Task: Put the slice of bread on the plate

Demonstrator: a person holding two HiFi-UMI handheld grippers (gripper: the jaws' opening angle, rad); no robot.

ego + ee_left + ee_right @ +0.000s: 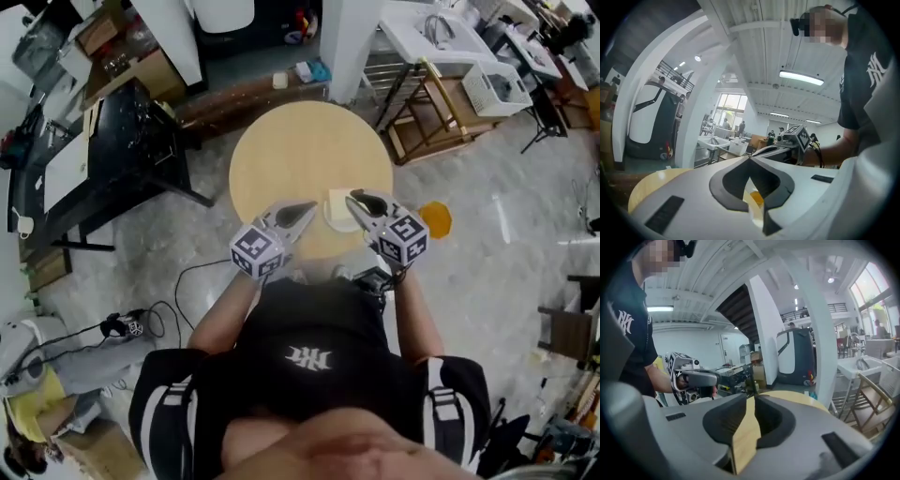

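A pale square slice of bread (338,203) lies on a small whitish plate (331,222) near the front edge of the round wooden table (300,150). Both grippers hang in the air above that edge, one on each side of the plate. My left gripper (310,208) (750,158) has its tips touching, with nothing in them. My right gripper (351,197) (752,395) shows a thin gap between its jaws, through which only the table's wood appears. Each gripper view shows the other gripper, the right one (787,140) and the left one (696,378).
A black desk (94,159) stands left of the table. A white sink unit (441,37) and a wooden frame (431,122) stand at the back right. An orange round thing (434,220) sits on the floor just right of the table. Cables (131,323) lie on the floor at left.
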